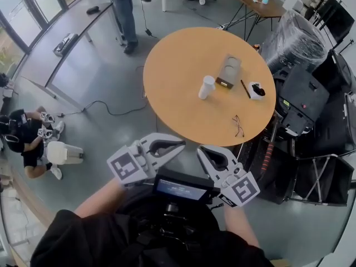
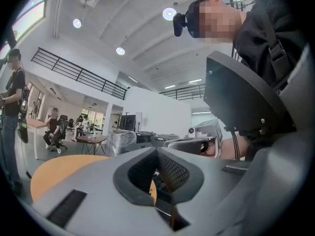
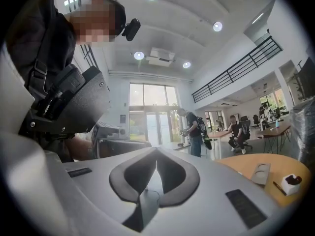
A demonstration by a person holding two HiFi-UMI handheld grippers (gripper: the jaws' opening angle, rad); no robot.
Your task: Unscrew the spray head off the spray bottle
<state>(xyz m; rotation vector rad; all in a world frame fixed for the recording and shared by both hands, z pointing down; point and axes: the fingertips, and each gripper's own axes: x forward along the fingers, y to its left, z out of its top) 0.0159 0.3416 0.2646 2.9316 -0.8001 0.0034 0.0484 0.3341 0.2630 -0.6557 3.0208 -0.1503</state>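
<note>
Two closed grippers (image 1: 181, 145) (image 1: 202, 151), white bottle (image 1: 206, 87) on table (image 1: 178, 65)

head: steeply down, far | gripper views: low, level | shared: table (image 1: 178, 77)

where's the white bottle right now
In the head view, the white bottle stands upright near the middle of the round table, just left of the grey tray and the black pen.

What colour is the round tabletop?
Plain light orange-tan, no pattern; the tabletop shows best in the head view.
</note>
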